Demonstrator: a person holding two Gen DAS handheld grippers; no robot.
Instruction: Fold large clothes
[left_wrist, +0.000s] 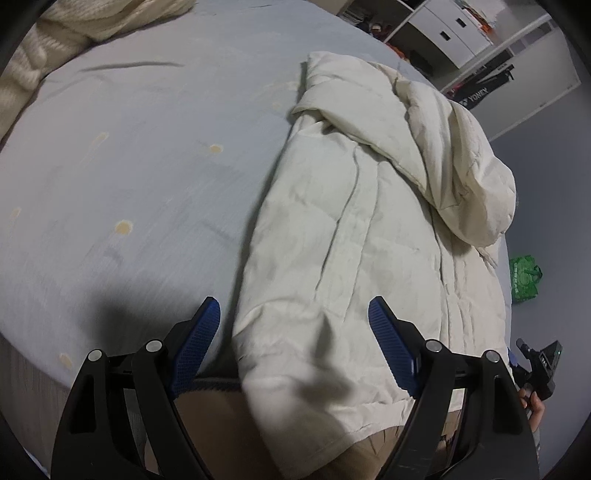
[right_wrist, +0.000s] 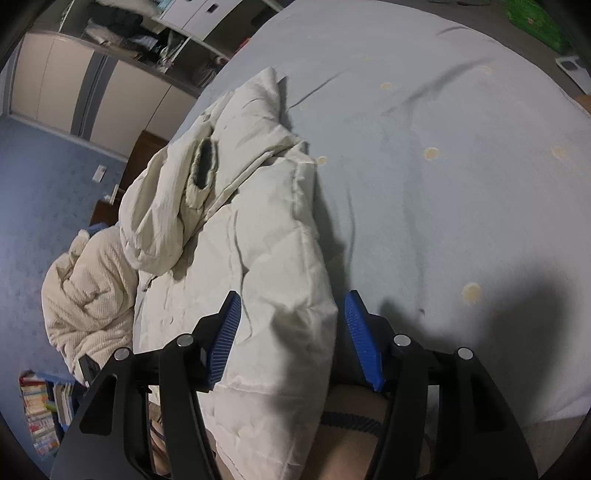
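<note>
Both hand-held grippers, left (left_wrist: 293, 314) and right (right_wrist: 291, 306), gape over the jacket (left_wrist: 351, 229) hem; next, pinch and fold upward.

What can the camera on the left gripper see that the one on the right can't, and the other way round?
Only the left view shows the white cabinet, the black Yonex bag and the hand holding the other gripper.

Only the right view shows the jacket's cuff opening, the fluffy robe beside the bed and the books on the floor.

Both show the cream jacket on the blue sheet, a green bag, and their own blue pads standing apart.
</note>
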